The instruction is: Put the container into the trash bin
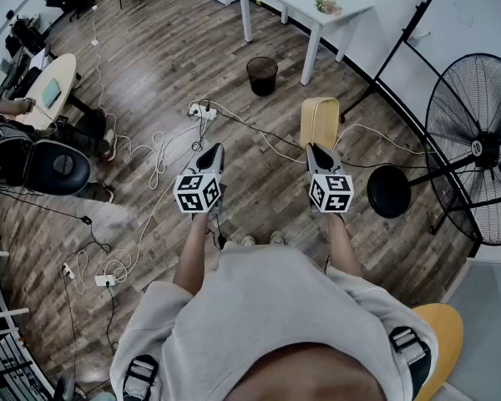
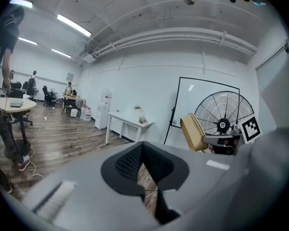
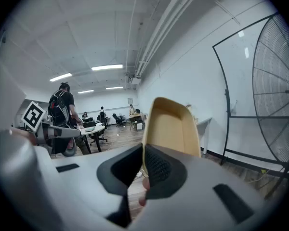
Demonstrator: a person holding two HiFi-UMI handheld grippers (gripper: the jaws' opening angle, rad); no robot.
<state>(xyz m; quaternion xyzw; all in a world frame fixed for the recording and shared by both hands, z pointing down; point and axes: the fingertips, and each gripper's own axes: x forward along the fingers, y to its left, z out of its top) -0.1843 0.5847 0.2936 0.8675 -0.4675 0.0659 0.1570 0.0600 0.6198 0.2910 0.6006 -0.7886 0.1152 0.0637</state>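
My right gripper is shut on the edge of a beige, tray-like container, held in the air in front of me above the wooden floor. In the right gripper view the container rises tilted from between the pads of the right gripper, hollow side facing me. A black trash bin stands on the floor farther ahead, next to a white table leg. My left gripper hangs level beside the right one, shut with nothing in it. From the left gripper view the container shows at the right.
A white table stands behind the bin. A large floor fan and a black stool are at the right. Cables and a power strip lie on the floor ahead. A round table and chairs stand at the left.
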